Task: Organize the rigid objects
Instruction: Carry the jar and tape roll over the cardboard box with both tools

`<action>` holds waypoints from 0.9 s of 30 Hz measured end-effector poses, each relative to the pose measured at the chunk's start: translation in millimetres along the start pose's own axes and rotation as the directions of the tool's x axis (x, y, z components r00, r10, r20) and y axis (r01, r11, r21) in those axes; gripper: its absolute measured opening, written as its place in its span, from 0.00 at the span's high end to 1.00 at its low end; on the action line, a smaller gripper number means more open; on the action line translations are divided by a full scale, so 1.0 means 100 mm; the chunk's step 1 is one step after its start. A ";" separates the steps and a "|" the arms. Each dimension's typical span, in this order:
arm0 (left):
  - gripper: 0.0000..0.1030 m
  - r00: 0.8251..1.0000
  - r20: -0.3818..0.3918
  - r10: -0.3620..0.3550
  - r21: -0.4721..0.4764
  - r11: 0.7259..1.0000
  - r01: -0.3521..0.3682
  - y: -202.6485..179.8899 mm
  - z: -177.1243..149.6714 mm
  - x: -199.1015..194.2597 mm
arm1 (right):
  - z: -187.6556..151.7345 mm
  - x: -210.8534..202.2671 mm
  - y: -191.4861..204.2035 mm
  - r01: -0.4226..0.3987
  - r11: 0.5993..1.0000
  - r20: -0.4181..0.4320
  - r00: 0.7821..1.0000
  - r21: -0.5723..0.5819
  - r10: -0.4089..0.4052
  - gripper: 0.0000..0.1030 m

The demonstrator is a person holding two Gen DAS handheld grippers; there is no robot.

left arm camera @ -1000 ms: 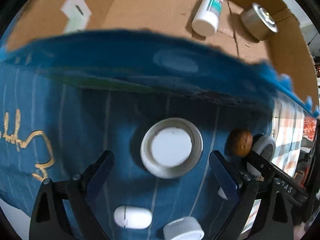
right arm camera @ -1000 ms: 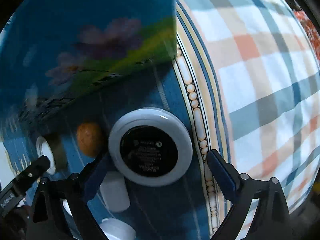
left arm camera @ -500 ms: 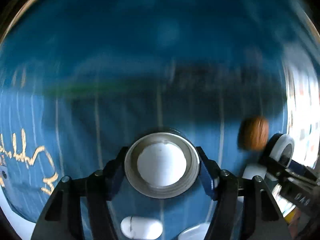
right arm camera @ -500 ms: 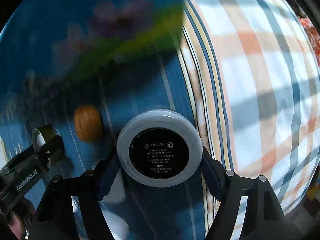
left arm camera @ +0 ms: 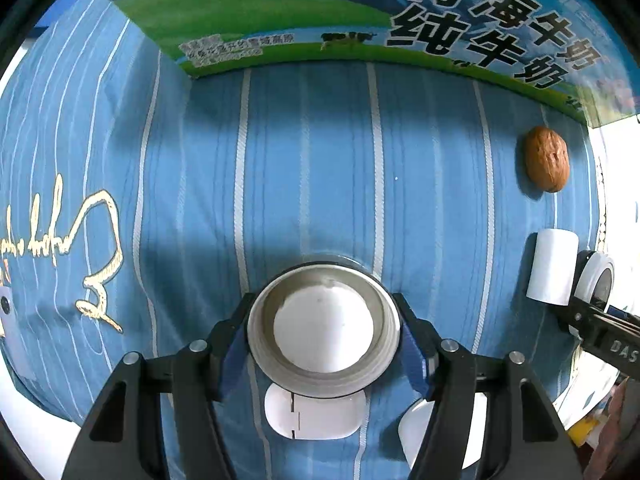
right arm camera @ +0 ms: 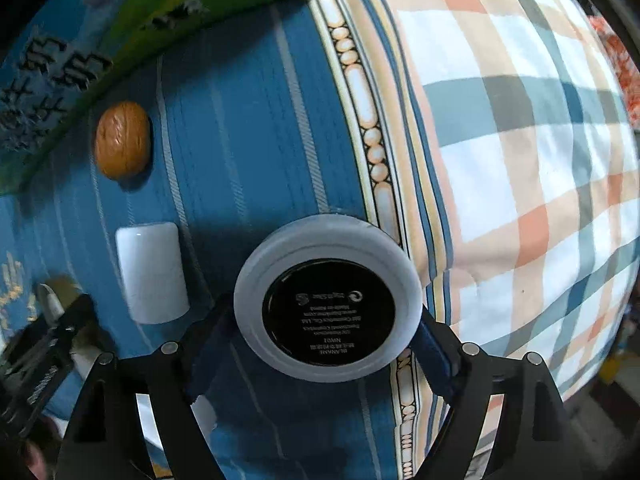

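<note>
My left gripper [left arm camera: 323, 336] is shut on a grey round lid with a white centre [left arm camera: 323, 326], held just over the blue striped cloth [left arm camera: 304, 168]. My right gripper [right arm camera: 327, 312] is shut on a white round jar with a black labelled base [right arm camera: 328, 307]. A brown walnut [left arm camera: 547, 159] lies by the box wall and also shows in the right wrist view [right arm camera: 123, 140]. A white cylinder [left arm camera: 552, 267] lies below it, seen in the right wrist view [right arm camera: 153, 272] too. A white pill-shaped case [left arm camera: 316, 416] lies under the lid.
A blue and green milk carton box [left arm camera: 360, 20] stands at the far edge of the cloth. A plaid sheet [right arm camera: 520, 140] covers the right side. Another white object [left arm camera: 416, 432] lies behind my left gripper's right finger. The right gripper shows at the left wrist view's right edge [left arm camera: 600, 320].
Both grippers closed from open: the left onto the grey lid, the right onto the white jar. Both dropped lower and closer to the cloth; the box interior went out of view.
</note>
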State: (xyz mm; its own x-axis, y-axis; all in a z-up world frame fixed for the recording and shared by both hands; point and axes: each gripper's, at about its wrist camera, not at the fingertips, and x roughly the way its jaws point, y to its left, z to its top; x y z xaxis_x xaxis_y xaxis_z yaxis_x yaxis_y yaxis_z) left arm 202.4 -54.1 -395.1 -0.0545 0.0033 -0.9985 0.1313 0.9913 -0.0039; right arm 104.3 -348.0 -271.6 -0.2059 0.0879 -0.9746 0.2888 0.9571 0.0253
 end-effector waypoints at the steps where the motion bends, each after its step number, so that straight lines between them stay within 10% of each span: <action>1: 0.39 1.000 0.000 0.002 0.004 1.000 -0.002 0.04 0.14 -0.06 | -0.01 0.00 0.03 0.009 1.000 0.009 1.000 0.005 -0.009 0.19; 27: 0.40 0.994 0.053 -0.100 0.028 0.995 0.099 0.02 -0.19 -0.62 | -0.26 -0.37 0.03 -0.016 0.998 0.045 0.999 -0.065 0.019 0.26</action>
State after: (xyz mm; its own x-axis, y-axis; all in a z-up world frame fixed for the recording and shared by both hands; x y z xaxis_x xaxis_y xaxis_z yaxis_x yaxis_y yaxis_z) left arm 187.6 -49.6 -332.6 -0.0148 -0.1028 -0.9946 0.1528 0.9828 -0.1039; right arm 88.4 -340.9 -229.6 -0.1577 0.0932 -0.9831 0.2302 0.9716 0.0552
